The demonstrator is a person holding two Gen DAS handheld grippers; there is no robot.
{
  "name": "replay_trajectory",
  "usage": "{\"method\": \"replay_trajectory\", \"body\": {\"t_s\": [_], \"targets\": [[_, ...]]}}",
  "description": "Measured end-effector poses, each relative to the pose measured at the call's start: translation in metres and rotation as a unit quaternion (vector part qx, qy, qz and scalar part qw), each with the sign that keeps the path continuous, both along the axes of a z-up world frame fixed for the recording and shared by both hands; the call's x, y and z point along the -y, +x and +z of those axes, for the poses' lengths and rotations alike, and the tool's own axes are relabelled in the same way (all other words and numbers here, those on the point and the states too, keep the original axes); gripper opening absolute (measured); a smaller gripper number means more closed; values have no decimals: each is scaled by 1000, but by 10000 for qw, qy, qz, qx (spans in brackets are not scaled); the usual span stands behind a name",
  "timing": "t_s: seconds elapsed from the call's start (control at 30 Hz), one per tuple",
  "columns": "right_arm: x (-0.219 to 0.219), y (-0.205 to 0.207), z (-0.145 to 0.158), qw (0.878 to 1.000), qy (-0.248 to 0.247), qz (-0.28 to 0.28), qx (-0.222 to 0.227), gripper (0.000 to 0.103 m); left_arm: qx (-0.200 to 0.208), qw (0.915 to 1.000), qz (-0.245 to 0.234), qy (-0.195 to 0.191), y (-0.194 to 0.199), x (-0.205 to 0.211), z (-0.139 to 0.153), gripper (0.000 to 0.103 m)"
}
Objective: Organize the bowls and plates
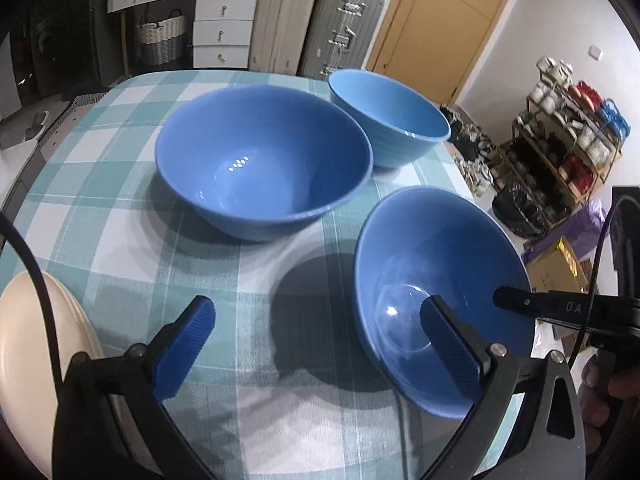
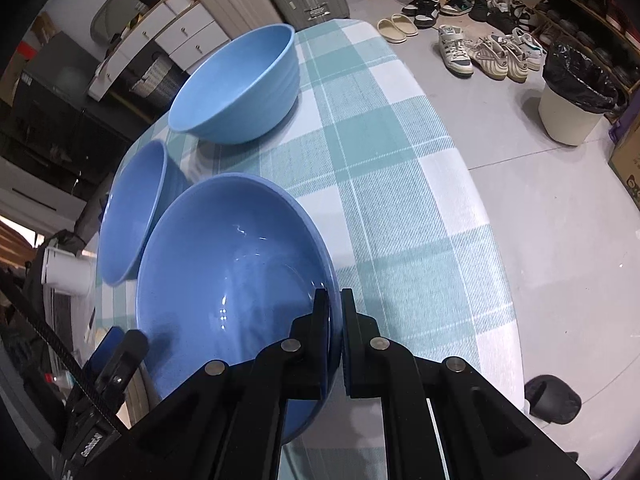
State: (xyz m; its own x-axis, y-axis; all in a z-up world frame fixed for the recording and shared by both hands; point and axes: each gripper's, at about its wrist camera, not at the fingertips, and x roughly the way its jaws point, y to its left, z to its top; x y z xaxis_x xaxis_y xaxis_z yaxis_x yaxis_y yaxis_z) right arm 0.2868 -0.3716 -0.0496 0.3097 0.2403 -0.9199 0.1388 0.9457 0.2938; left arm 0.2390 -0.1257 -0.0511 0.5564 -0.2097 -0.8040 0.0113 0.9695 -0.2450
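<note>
Three blue bowls are over a teal-and-white checked table (image 1: pixel 132 240). My right gripper (image 2: pixel 335 320) is shut on the rim of a tilted blue bowl (image 2: pixel 232 280), held above the cloth; it also shows in the left wrist view (image 1: pixel 432 264). A large blue bowl (image 1: pixel 260 160) stands at the table's middle, seen at left in the right wrist view (image 2: pixel 128 216). A lighter ribbed blue bowl (image 1: pixel 392 116) stands behind it (image 2: pixel 240 84). My left gripper (image 1: pixel 320 344) is open and empty, low over the cloth. A cream plate (image 1: pixel 36 360) lies at its left.
The table edge (image 2: pixel 480 216) drops off to the right, with shoes (image 2: pixel 480 48) and a bin (image 2: pixel 572 96) on the floor. Suitcases (image 1: pixel 316 20), drawers (image 1: pixel 224 28) and a shelf rack (image 1: pixel 568 136) stand beyond the table.
</note>
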Motion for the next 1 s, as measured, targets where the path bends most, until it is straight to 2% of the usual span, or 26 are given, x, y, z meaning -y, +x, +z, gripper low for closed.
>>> {"method": "replay_trajectory", "body": {"t_s": [0.13, 0.2, 0.23, 0.4, 0.6, 1.0], "targets": [[-4, -8, -1, 9999, -4, 114, -49, 5, -106, 9999, -32, 85, -4, 4, -4, 100], [-7, -12, -1, 9998, -21, 193, -66, 5, -178, 9998, -58, 33, -7, 5, -6, 88], [-9, -14, -1, 9997, -47, 240, -64, 5, -301, 9994, -140, -32, -8, 7, -8, 87], [-20, -22, -2, 9990, -21, 425, -125, 5, -450, 9988, -171, -3, -14, 7, -15, 87], [-30, -34, -1, 9982, -39, 581, -166, 5, -345, 9989, -237, 198, -25, 5, -14, 86], [-40, -59, 0, 9969, 7, 739, -255, 5, -338, 9987, -316, 234, -40, -5, -14, 86]]}}
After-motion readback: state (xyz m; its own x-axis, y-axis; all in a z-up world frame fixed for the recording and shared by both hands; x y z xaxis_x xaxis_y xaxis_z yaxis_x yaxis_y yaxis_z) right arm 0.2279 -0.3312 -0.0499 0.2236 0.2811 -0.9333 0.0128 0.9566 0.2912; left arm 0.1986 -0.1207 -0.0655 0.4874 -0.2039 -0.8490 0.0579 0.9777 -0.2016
